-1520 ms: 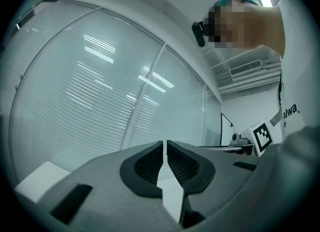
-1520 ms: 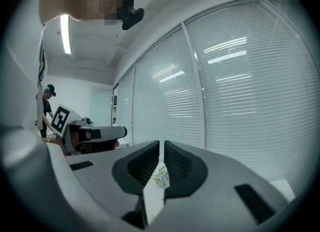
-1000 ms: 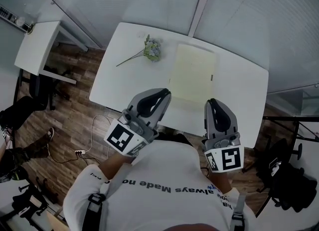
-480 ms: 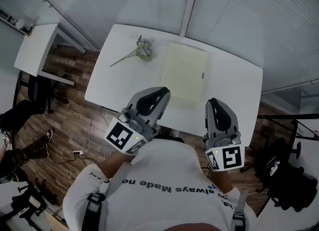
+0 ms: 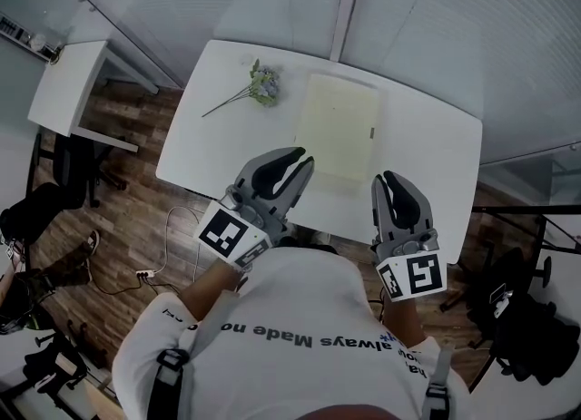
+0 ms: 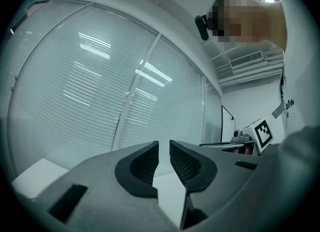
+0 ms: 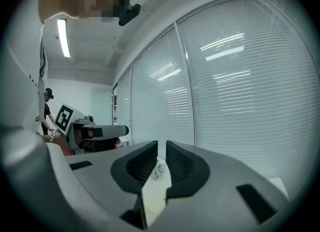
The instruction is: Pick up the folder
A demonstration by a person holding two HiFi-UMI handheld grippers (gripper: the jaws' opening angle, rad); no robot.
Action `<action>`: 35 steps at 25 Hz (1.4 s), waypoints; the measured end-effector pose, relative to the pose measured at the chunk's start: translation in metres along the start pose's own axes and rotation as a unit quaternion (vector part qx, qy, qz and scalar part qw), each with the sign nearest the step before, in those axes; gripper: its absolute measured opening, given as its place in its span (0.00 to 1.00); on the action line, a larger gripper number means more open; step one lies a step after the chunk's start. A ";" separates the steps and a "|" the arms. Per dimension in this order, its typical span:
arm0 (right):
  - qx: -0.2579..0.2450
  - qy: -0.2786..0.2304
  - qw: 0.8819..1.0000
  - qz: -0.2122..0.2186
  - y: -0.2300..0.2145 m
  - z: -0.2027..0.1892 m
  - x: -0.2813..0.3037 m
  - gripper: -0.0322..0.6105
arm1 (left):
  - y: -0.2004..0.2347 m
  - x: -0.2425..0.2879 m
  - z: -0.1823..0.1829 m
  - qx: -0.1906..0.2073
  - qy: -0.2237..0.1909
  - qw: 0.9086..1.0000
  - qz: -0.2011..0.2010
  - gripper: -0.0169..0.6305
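Opening by a sliver, the left gripper (image 6: pixel 163 143) shows a thin gap between its pads with nothing in it. The right gripper (image 7: pixel 161 143) is closed to a slit and empty too. In the head view the left gripper (image 5: pixel 304 157) and the right gripper (image 5: pixel 388 176) reach over the near edge of the white table (image 5: pixel 427 151). The pale yellow folder (image 5: pixel 338 128) lies flat on the table at about 12 o'clock from them, between their lines, untouched. A flower sprig (image 5: pixel 263 85) lies at the folder's 10 o'clock. Slatted blinds (image 5: pixel 272 1) stand beyond the table, a wooden floor (image 5: pixel 136 191) lies below, and a small side table (image 5: pixel 68 87) sits at 9 o'clock. Both grippers point roughly level, side by side. Compared with a second ago, both sit a little closer to the folder.
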State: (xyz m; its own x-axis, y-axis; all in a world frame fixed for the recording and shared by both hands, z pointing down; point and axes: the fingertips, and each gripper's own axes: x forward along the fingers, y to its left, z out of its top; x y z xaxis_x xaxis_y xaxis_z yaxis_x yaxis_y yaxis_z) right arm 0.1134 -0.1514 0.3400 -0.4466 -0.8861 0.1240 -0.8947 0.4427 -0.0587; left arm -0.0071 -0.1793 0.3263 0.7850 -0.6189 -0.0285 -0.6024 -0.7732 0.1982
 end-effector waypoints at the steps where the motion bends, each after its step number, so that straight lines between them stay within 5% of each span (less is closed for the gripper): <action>1: 0.000 0.002 1.000 0.000 -0.001 -0.003 0.001 0.11 | 0.003 0.001 -0.006 -0.003 0.005 1.000 0.003 0.11; 18: 0.026 0.073 0.997 -0.025 -0.032 -0.086 0.022 0.27 | 0.048 0.010 -0.099 -0.056 0.093 0.994 0.024 0.30; 35: 0.047 0.146 0.988 -0.032 -0.060 -0.171 0.052 0.39 | 0.084 0.027 -0.193 -0.110 0.181 0.977 0.040 0.42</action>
State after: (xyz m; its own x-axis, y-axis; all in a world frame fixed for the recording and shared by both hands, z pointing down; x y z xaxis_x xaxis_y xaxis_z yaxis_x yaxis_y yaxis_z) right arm 0.1446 -0.2010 0.5196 -0.3811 -0.8287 0.4098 -0.9238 0.3595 -0.1320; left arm -0.0082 -0.2342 0.5317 0.7599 -0.5568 0.3354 -0.6500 -0.6507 0.3925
